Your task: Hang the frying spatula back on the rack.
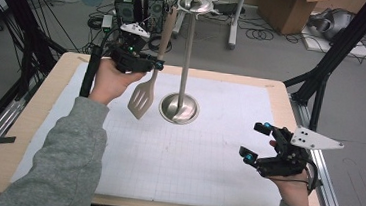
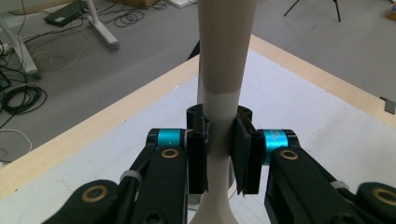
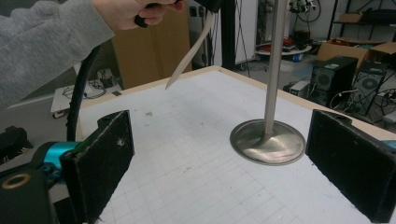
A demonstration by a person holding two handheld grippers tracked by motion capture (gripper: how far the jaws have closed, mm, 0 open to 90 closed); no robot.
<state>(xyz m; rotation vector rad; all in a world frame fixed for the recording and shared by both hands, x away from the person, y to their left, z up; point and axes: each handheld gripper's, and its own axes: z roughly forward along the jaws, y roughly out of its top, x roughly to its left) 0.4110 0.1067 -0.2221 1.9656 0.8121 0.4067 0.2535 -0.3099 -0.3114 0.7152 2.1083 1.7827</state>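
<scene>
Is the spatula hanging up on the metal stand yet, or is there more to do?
Not yet. Done: the left gripper has picked the spatula up off the table, jaws clamped on its handle. In hand: it holds the spatula beside the stand, blade down. Probably left: getting the handle's end up to the stand's top ring and letting go. The right gripper waits open, holding nothing.

The left gripper [image 1: 158,64] was clamped on the handle of a beige slotted spatula [image 1: 142,98], held above the worktop [image 1: 34,115] just left of the metal stand [image 1: 187,58]. The spatula hung blade down and slightly tilted, its handle top close to the stand's upper disc and its blade beside the stand's round base. The right gripper [image 1: 255,142] rested well to the right of the stand, nearer the person, its jaws spread with nothing between them.
</scene>
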